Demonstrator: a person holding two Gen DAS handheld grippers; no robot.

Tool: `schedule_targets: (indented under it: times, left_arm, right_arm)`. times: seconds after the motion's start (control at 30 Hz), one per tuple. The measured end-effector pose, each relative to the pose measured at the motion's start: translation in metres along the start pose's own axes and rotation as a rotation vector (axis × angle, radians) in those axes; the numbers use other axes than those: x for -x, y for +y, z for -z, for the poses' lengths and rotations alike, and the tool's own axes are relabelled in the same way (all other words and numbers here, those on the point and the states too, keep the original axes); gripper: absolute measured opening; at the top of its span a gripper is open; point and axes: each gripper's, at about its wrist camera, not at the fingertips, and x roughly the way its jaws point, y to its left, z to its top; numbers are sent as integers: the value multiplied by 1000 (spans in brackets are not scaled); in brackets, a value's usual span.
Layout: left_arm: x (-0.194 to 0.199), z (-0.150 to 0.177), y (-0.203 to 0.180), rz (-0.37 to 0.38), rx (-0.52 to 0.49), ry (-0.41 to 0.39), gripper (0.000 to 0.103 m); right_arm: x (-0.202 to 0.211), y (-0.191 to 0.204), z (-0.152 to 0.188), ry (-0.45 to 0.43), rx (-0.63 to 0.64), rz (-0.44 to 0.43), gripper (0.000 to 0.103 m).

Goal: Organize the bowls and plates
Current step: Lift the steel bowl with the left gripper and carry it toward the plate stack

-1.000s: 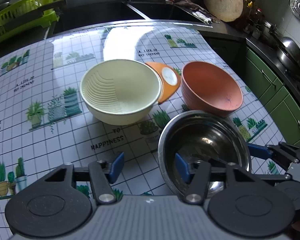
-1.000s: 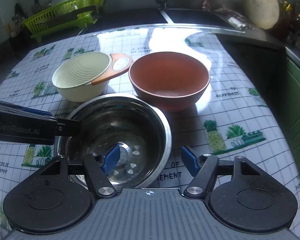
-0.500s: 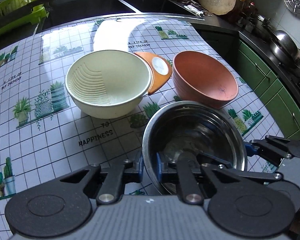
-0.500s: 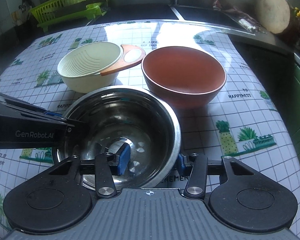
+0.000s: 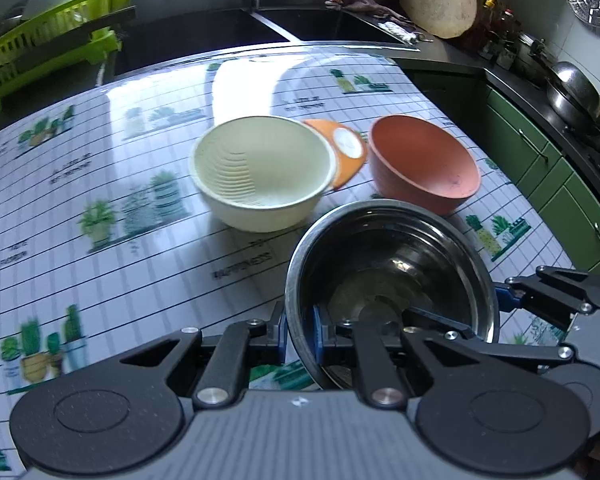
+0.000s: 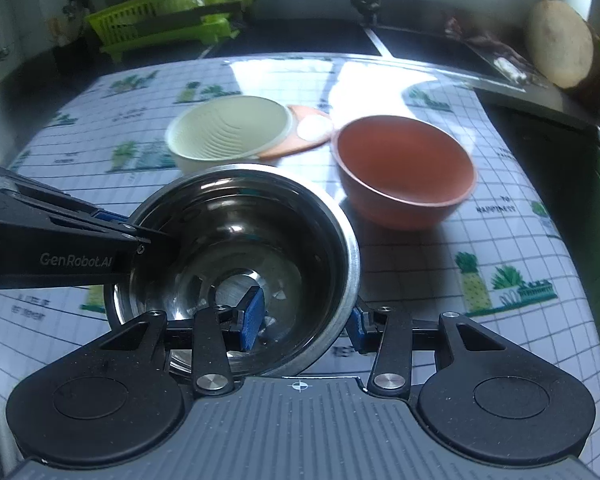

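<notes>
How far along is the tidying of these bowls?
Nothing looks stacked yet. In hand: the left gripper and right gripper each pinch the steel bowl by its rim. Left: the cream bowl, orange plate and terracotta bowl sit separately on the table.

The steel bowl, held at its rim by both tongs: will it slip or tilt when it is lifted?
The steel bowl looks polished, so thin rim grips may slip. Two opposite holds probably limit tilting. Being empty, it is likely light.

Ahead of you, a glossy plant-print cloth covers the table; beyond it lie a dark sink, a lime dish rack, and green cabinets to one side.
</notes>
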Motion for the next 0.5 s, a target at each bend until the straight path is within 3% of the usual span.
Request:
schedule_targets:
  times: [0.5]
  left_arm:
    - [18,21,51,-68,70,28,13]
  right_arm:
    - [-6,54,-4,19,77,-60,44]
